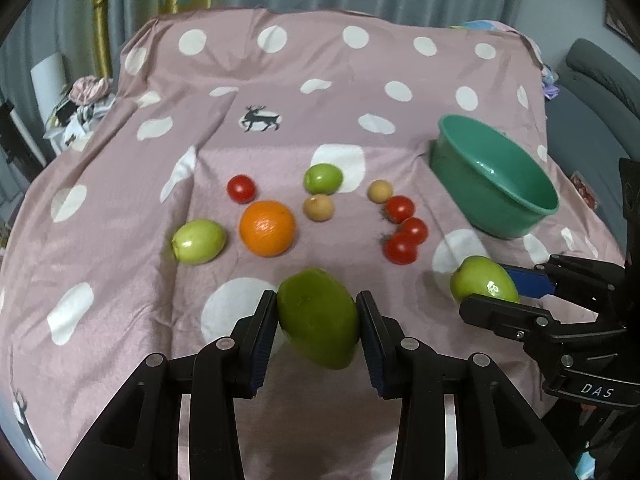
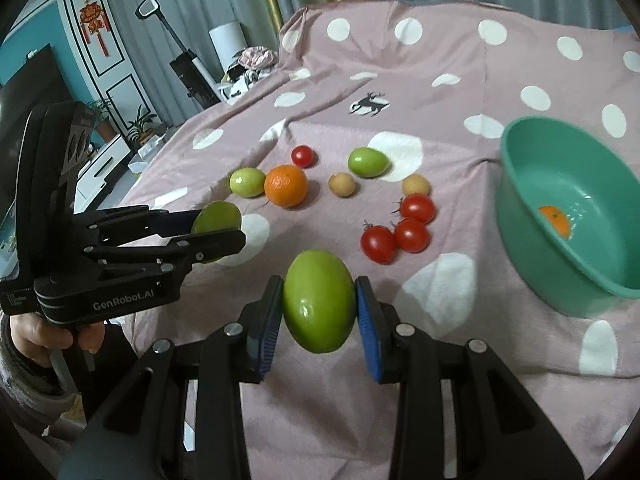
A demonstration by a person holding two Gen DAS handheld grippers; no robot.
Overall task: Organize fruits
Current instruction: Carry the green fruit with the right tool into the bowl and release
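Observation:
My left gripper [image 1: 317, 320] is shut on a green fruit [image 1: 318, 316] held above the pink dotted cloth; it also shows in the right wrist view [image 2: 218, 220]. My right gripper [image 2: 318, 304] is shut on another green fruit [image 2: 319, 300], seen in the left wrist view [image 1: 482, 282] at right. On the cloth lie an orange [image 1: 267, 227], two green fruits [image 1: 199, 241] [image 1: 322, 178], several red tomatoes [image 1: 401, 247] and two small brown fruits [image 1: 319, 207]. A teal bowl [image 2: 520, 208] at the right holds one orange [image 2: 555, 219].
The cloth [image 1: 120, 184] covers a raised surface whose edges drop off at left and back. Curtains hang behind. A grey chair [image 1: 592, 92] stands at far right. Furniture and a TV [image 2: 36, 80] are at left in the right wrist view.

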